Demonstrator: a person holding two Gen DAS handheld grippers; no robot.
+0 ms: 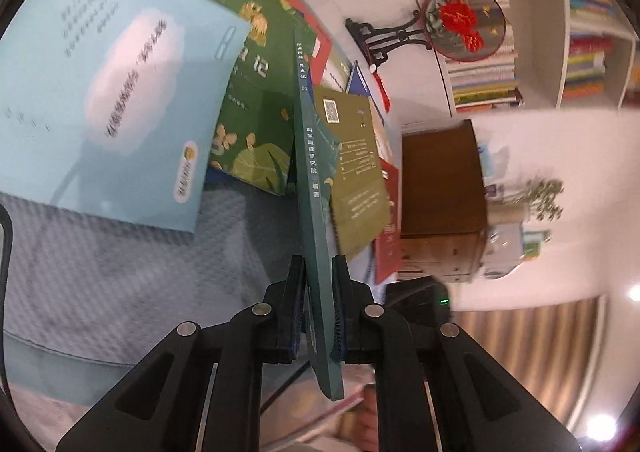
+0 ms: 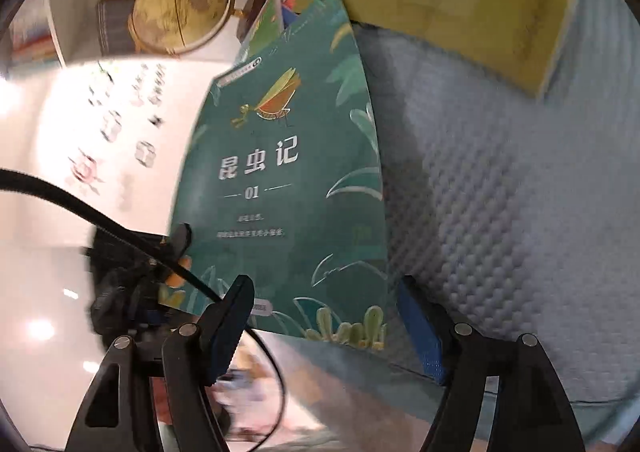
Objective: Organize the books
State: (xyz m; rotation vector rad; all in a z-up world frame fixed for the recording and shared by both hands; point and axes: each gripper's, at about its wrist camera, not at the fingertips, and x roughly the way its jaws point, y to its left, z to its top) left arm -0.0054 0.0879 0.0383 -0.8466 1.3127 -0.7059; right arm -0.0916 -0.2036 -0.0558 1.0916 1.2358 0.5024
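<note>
Above blue quilt (image 1: 120, 284), left tool (image 1: 319, 292) clamping teal book (image 1: 316, 212) edge-on; right tool (image 2: 332, 316) agape.

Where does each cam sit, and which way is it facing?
Left wrist: on the left gripper, looking along the teal book's spine, clamped, toward scattered books and a bookshelf.
Right wrist: on the right gripper, open, facing that teal book's cover, a globe behind.
Shared: the teal book and the blue cloth.
</note>
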